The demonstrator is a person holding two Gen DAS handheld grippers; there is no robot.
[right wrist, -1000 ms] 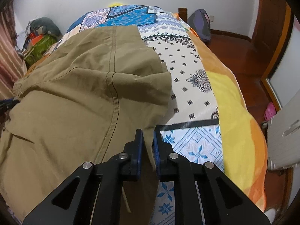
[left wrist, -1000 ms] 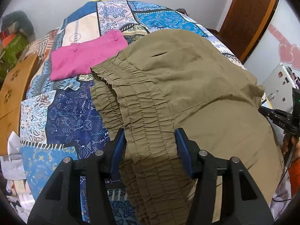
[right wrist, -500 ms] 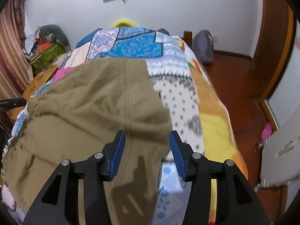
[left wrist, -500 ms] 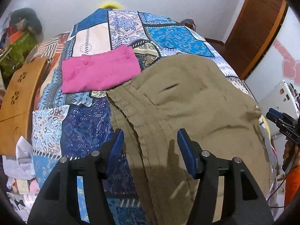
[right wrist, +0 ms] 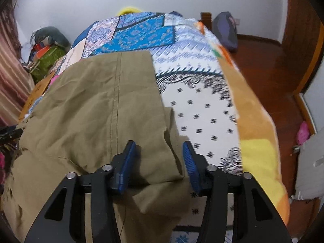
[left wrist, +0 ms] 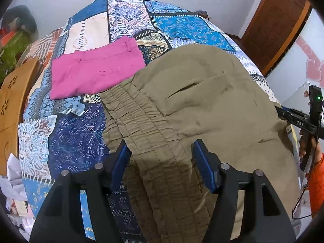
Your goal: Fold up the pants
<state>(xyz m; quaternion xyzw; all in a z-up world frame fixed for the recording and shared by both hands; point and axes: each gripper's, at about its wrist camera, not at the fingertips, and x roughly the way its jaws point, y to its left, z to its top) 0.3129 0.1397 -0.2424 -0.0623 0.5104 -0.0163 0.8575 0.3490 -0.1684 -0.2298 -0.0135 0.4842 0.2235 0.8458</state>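
Note:
Olive-khaki pants (left wrist: 202,105) lie on the patterned bedspread, with the gathered elastic waistband (left wrist: 141,121) toward my left gripper. My left gripper (left wrist: 160,158) is open, its jaws either side of the waistband, which runs between them. In the right wrist view the pants' leg end (right wrist: 105,111) lies folded over, with a seam down the middle. My right gripper (right wrist: 158,158) is open over the pants' near right corner, holding nothing. The right gripper also shows at the right edge of the left wrist view (left wrist: 299,121).
A folded pink garment (left wrist: 95,73) lies on the bedspread (left wrist: 66,133) beyond the waistband. A wooden board (left wrist: 12,97) stands at the bed's left side. Bags and clutter (right wrist: 46,54) sit at the far left. Wooden floor (right wrist: 273,64) and a door lie to the right.
The right gripper was shut on the pants' edge a second ago; it has opened and let go. The pants now lie flat. The left gripper stayed open, lifted, then came down on the waistband.

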